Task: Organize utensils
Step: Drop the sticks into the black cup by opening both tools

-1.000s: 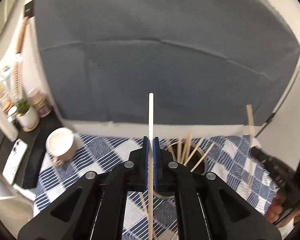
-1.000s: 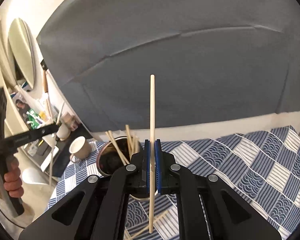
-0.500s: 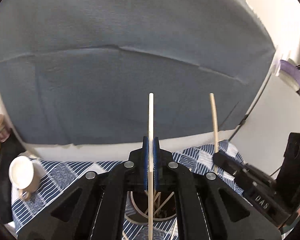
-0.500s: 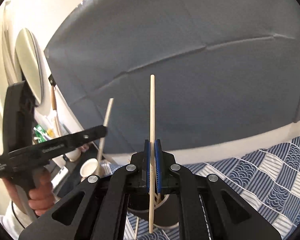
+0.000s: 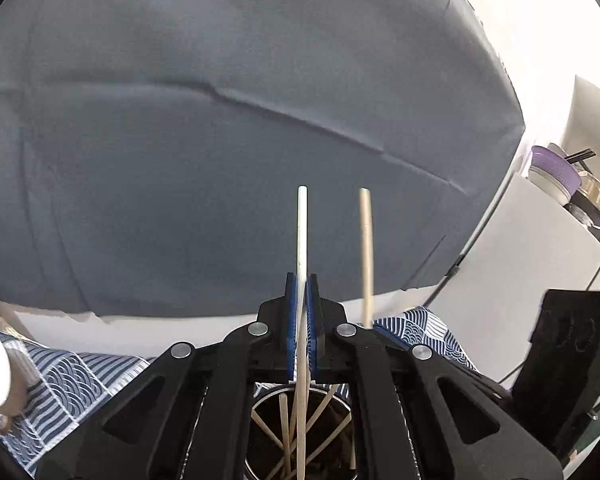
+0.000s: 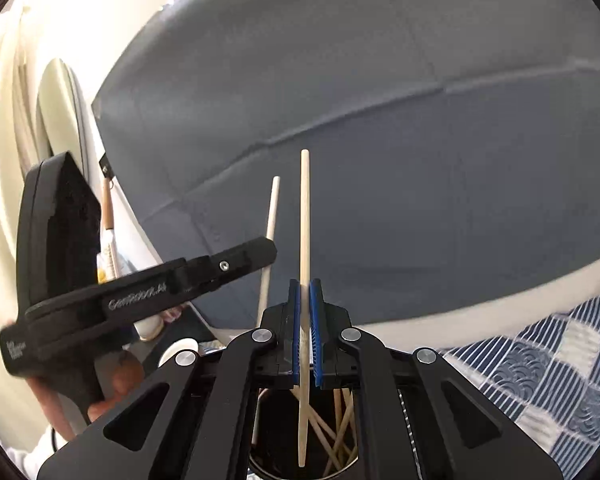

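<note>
I see my left gripper clamped on a pale, slender chopstick, held upright. My right gripper likewise pinches a second chopstick, plain light wood. Both hang over the dark round holder, which contains several crossed chopsticks, on the blue patterned cloth.
</note>
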`<state>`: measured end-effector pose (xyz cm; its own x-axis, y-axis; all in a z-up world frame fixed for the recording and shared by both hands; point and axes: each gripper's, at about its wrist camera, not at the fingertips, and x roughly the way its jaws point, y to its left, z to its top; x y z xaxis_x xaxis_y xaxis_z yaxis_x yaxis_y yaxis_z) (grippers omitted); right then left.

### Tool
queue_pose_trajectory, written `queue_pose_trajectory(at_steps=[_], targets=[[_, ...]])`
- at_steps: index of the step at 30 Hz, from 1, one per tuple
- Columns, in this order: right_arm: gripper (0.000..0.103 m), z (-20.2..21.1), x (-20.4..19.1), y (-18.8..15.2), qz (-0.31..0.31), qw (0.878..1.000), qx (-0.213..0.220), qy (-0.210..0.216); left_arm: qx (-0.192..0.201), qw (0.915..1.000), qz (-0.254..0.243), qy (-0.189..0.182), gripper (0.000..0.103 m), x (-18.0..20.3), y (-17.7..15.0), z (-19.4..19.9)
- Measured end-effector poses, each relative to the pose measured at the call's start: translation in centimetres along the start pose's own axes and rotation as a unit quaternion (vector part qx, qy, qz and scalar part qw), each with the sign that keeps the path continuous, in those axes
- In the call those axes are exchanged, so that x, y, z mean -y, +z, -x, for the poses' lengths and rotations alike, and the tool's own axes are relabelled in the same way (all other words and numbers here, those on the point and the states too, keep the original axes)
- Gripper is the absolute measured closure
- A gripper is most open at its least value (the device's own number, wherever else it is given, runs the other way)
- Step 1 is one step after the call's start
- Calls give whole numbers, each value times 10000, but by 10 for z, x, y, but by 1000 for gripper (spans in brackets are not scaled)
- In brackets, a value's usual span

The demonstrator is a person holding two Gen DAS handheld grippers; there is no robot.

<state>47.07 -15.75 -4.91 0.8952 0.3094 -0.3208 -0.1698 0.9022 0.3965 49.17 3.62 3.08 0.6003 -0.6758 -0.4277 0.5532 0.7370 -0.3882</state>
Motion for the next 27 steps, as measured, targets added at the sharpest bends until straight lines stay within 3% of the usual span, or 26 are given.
queue_pose_trajectory(at_steps=[7, 14, 20, 25, 27], targets=[[98, -11, 7, -20, 47, 9992, -397, 10, -106, 9999, 54, 116, 98, -6, -33, -4], [98, -2, 4, -33, 275, 9962, -825, 62, -111, 9993, 184, 308, 98, -4, -41, 13], [94, 10, -1, -30, 429, 9922, -1160, 163, -86, 9962, 243, 832, 97, 6, -49, 33], [93, 30, -4, -14, 610, 9914, -1143, 172, 159, 9926, 331, 1160, 70, 14, -45, 59], [81, 38, -4, -8, 684, 9912, -1124, 152, 245, 9906, 374, 1289, 67, 19, -43, 71]])
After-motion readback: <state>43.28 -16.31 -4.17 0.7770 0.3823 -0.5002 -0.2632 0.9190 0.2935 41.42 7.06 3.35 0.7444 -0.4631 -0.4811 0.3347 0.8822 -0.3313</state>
